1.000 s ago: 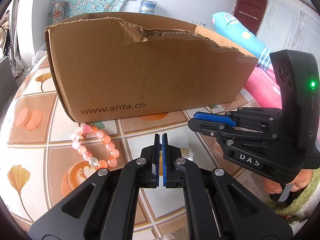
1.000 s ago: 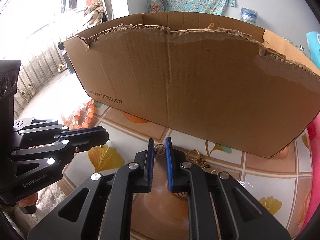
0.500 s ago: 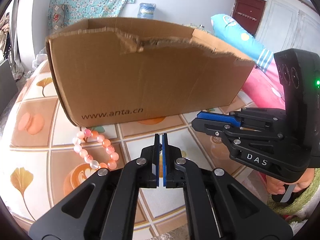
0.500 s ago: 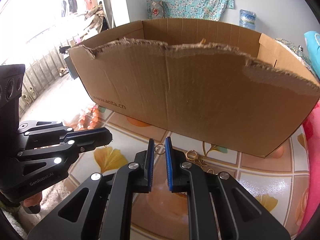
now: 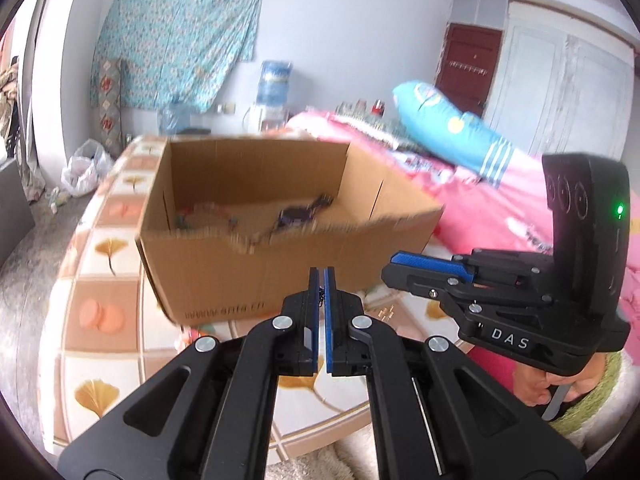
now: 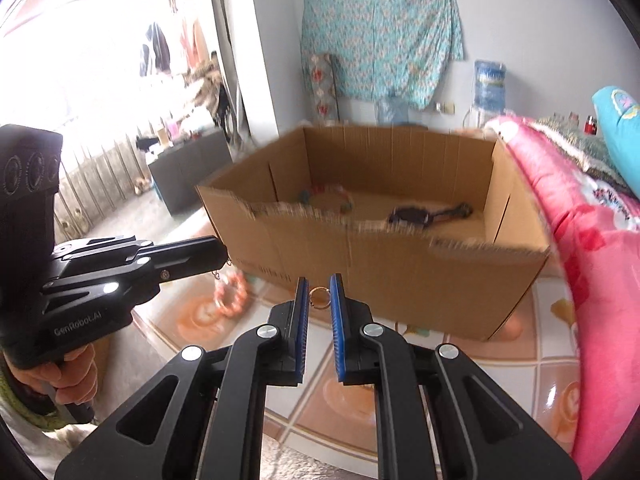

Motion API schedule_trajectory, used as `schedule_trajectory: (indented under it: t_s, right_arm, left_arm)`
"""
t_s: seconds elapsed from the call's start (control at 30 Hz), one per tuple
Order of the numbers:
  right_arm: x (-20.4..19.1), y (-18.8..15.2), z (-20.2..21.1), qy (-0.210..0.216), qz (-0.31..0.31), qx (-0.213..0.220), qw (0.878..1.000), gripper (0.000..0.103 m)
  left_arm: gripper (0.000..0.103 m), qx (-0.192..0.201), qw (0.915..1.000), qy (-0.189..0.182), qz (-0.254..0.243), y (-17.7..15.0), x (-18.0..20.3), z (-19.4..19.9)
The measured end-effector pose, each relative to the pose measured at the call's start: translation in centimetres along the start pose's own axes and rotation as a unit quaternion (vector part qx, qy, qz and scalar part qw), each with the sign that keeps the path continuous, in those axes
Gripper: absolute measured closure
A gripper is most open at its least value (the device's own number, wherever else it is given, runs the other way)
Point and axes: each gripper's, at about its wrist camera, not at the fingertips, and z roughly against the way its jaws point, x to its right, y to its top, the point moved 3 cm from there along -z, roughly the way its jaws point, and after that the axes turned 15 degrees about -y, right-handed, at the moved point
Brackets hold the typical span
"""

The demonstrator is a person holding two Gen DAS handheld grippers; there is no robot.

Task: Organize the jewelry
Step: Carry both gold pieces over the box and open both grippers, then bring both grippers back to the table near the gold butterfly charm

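Observation:
The torn cardboard box (image 5: 224, 280) stands open on the tiled table, and blurred jewelry (image 6: 420, 214) lies on its floor. My left gripper (image 5: 321, 272) is shut on a small thin dark chain piece (image 5: 320, 294), held in front of the box's near wall. In the right wrist view the left gripper (image 6: 224, 254) shows a small hook dangling from its tip. My right gripper (image 6: 319, 280) is shut on a gold ring earring (image 6: 319, 298), also before the near wall. It appears at the right in the left wrist view as the right gripper (image 5: 394, 264).
A pink bead bracelet (image 6: 230, 296) lies on the table (image 6: 540, 344) left of the box front. Small gold pieces (image 5: 384, 312) rest near the box's right corner. A pink quilt (image 6: 580, 240) borders the table on the right. A person's hand (image 6: 60, 376) holds each handle.
Both grippers have risen with their pieces still pinched. The views now look over the box's torn rim into its inside, and the table has dropped lower in the views.

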Motion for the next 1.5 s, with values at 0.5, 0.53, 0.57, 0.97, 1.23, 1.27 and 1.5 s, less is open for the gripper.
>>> schedule_trajectory:
  t_s: [0.5, 0.53, 0.57, 0.97, 1.23, 1.27, 1.5]
  right_arm:
    - [3.5, 5.6, -1.3, 0.016, -0.053, 0.034, 0.998, 0.092]
    - [3.8, 5.7, -2.0, 0.014, -0.057, 0.03, 0.998, 0.092]
    - [3.9, 5.7, -2.3, 0.013, -0.058, 0.028, 0.998, 0.092]
    - [4.1, 6.2, -8.8, -0.017, -0.044, -0.031, 0.998, 0.092]
    - [4.6, 5.8, -10.5, -0.017, -0.057, -0.054, 0.997, 0.089]
    - [4.6, 5.8, -10.5, -0.016, -0.059, -0.054, 0.997, 0.087]
    - [5.0, 5.9, -9.9, -0.018, -0.063, -0.047, 0.997, 0.081]
  left_arm:
    - [0.101, 0.054, 0.9983, -0.025, -0.003, 7.7, -1.7, -1.7]
    - [0.101, 0.051, 0.9983, -0.027, -0.001, 7.6, -1.9, -2.1]
    - [0.101, 0.046, 0.9986, -0.026, 0.0, 7.6, -2.3, -2.8]
    - [0.101, -0.07, 0.9956, -0.007, 0.062, 5.4, -6.9, -10.5]
    - [0.091, -0.084, 0.9948, 0.009, 0.058, 5.1, -7.4, -11.5]
    - [0.09, -0.083, 0.9947, 0.01, 0.06, 5.0, -7.5, -11.4]
    - [0.085, -0.078, 0.9949, 0.02, 0.061, 5.0, -7.7, -11.0]
